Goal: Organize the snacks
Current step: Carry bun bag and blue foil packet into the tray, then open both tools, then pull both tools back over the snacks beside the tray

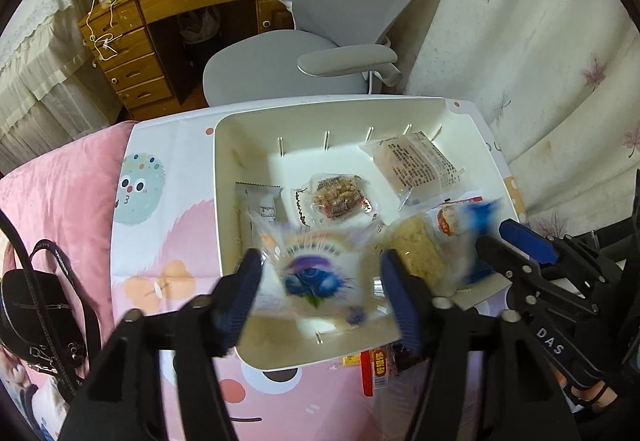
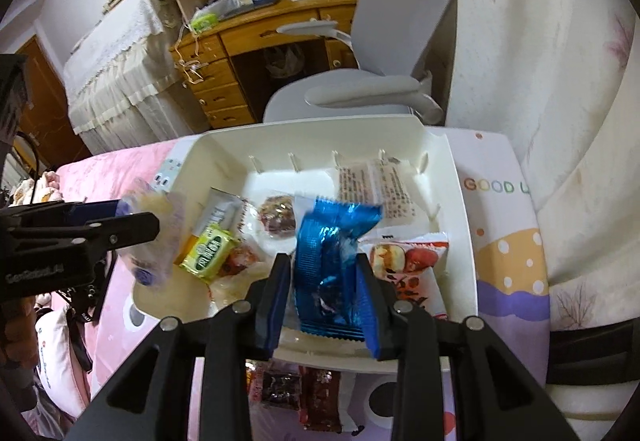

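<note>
We are hovering both claws over the white plastic bin (image 1: 224, 177), each with a snack between its jaws. The left claw (image 1: 320, 285) is standing apart around the blurred, crinkly blueberry packet (image 1: 316, 277); its pads are looking clear of the film, so we judge it released and dropping at six o'clock in the bin. The right claw (image 2: 322, 301) is bracketing the glossy blue foil wrapper (image 2: 332, 257); whether it is pinching, we cannot tell. The slippery foil could slide past the near rim onto the loose packets (image 2: 296, 393) at six o'clock.
</note>
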A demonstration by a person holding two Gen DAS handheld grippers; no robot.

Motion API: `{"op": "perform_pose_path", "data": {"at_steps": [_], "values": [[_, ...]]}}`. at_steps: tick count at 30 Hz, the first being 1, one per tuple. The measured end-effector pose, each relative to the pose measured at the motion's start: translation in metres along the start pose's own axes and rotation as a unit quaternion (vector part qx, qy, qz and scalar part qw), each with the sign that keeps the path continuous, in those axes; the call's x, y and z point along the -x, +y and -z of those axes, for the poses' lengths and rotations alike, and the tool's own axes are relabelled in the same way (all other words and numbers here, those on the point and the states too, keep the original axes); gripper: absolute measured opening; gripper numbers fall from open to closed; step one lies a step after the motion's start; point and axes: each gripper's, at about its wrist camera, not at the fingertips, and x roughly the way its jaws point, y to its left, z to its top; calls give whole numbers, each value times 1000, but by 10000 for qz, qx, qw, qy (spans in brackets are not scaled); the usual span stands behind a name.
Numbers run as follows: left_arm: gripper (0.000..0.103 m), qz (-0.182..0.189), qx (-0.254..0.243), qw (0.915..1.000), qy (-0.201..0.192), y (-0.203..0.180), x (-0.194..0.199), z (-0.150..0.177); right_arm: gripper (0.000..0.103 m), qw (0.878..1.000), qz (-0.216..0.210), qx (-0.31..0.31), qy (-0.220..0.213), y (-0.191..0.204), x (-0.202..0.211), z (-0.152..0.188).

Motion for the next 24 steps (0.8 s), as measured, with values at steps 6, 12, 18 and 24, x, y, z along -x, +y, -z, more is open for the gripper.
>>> {"op": "perform_pose_path", "data": {"at_steps": [6,12,18,24], "values": [[67,151,200,9997,-61,11,10,3,44,9996,-44,-269,93,-5,0,5],[67,230,232,9994,-84,19,23,15,45,9988,11,-480,65,-5,10,14],[67,367,161,9992,-43,26,35,41,47,9973,116,-728,61,-2,23,33],[67,578,93,9983,-83,40,49,65,48,9955,239,-907,145,6,30,62]]}}
